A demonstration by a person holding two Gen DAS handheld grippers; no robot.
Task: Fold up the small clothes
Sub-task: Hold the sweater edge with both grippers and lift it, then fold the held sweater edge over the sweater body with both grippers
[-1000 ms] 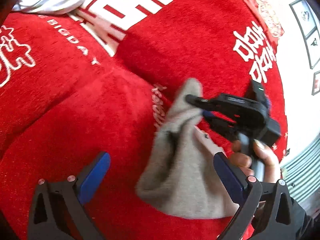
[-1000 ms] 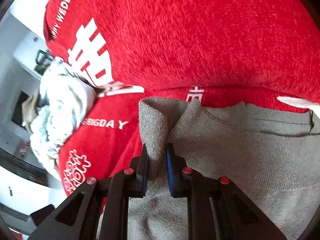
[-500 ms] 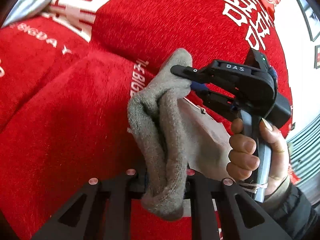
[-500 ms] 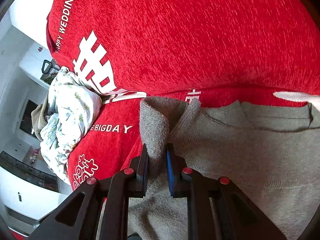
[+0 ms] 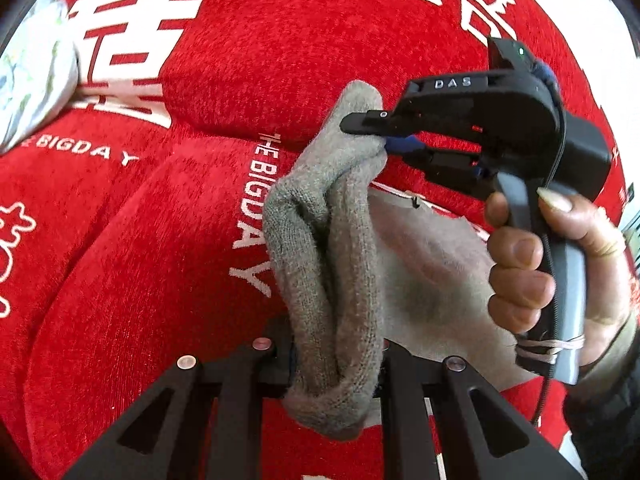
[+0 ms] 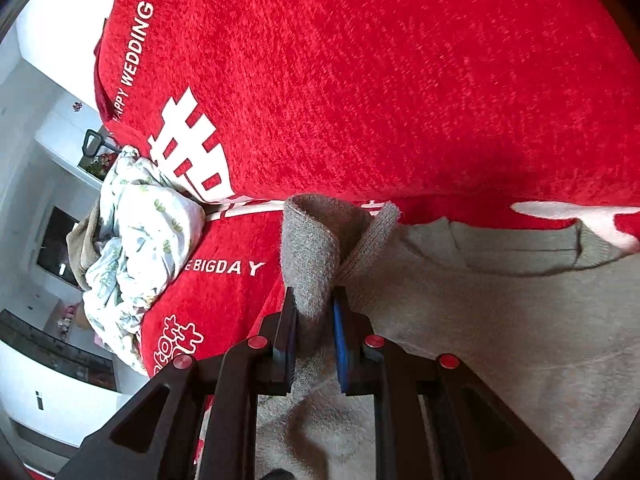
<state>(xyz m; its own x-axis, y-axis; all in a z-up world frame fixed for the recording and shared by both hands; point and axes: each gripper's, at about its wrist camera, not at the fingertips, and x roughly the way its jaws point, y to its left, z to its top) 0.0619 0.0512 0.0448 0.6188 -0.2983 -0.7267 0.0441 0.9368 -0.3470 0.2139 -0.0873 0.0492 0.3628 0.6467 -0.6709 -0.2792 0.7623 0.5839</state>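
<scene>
Left hand-held gripper (image 5: pixel 336 360) pads hidden by grey knit garment (image 5: pixel 332 264)

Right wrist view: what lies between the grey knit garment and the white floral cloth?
Only bare red cover with white lettering separates the grey knit garment from the white floral cloth.

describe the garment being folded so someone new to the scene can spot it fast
Start from the red plush cover printed with white wedding lettering. On it lies the grey knit garment, one bunched edge pinched by the left gripper and another by the right gripper. Unlike the crumpled white leaf-print cloth at the cover's edge, it is plain grey and the only item held.
</scene>
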